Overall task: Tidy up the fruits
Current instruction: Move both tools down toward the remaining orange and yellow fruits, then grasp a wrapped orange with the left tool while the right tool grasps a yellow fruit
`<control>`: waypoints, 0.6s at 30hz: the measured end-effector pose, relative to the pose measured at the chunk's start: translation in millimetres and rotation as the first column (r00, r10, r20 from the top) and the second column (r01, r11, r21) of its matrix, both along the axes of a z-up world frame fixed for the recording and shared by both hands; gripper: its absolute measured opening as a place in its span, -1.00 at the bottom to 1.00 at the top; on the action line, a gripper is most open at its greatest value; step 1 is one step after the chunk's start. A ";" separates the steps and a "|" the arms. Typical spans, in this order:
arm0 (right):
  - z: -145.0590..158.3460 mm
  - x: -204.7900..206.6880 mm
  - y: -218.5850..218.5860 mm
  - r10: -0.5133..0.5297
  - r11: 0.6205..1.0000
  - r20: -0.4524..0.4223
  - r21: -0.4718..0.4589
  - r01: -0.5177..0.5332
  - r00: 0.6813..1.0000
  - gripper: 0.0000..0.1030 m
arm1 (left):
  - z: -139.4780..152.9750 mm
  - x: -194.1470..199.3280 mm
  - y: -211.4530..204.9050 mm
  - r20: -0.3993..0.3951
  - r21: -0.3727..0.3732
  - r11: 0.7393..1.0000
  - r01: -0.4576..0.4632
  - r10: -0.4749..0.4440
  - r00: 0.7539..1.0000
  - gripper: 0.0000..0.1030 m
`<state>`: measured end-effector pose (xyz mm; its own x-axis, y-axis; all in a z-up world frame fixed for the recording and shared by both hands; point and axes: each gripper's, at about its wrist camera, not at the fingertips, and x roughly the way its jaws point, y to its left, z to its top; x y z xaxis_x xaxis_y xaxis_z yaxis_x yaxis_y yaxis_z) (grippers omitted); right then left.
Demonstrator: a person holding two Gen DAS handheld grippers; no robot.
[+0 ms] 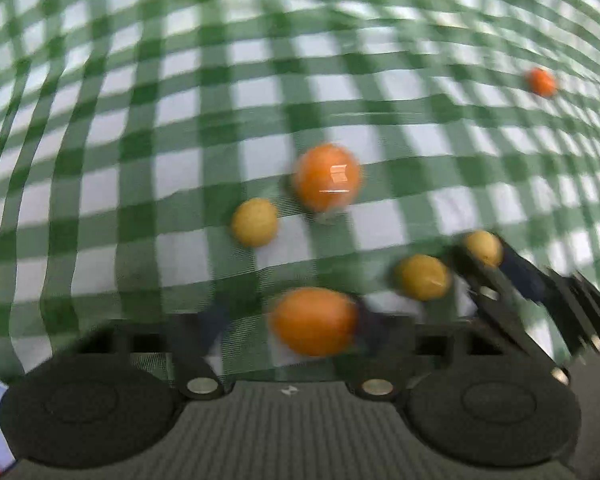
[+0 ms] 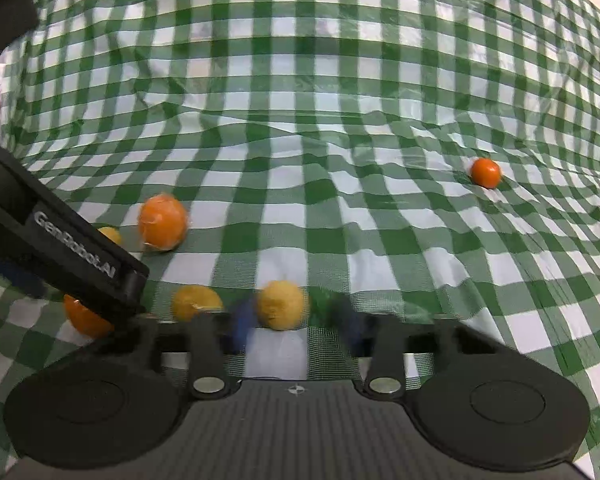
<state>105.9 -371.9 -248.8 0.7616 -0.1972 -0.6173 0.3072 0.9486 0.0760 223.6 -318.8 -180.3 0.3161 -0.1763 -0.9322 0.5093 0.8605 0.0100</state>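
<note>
Fruits lie on a green-and-white checked cloth [image 1: 180, 160]. In the left wrist view my left gripper [image 1: 292, 324] is open around an orange [image 1: 314, 320] that sits between its blurred fingers. Another orange [image 1: 327, 177] and a small yellow fruit [image 1: 254, 222] lie just ahead. Two more yellow fruits [image 1: 422, 277] [image 1: 483, 248] lie by my right gripper [image 1: 496, 276]. In the right wrist view my right gripper [image 2: 294, 320] is open around a yellow fruit [image 2: 282, 305]. Another yellow fruit [image 2: 196, 302] lies to its left. A small red-orange fruit [image 2: 486, 173] lies far right.
The left gripper's body [image 2: 60, 256] reaches in from the left in the right wrist view, over an orange [image 2: 84, 316]. An orange in clear wrap [image 2: 163, 222] and a half-hidden yellow fruit [image 2: 110, 235] lie behind it. The cloth is wrinkled.
</note>
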 end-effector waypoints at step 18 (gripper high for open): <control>84.7 -77.3 1.6 -0.118 0.993 0.178 0.016 0.117 0.977 -0.48 | 105.0 -106.0 110.8 0.169 -0.009 1.000 0.010 -0.008 0.986 -0.14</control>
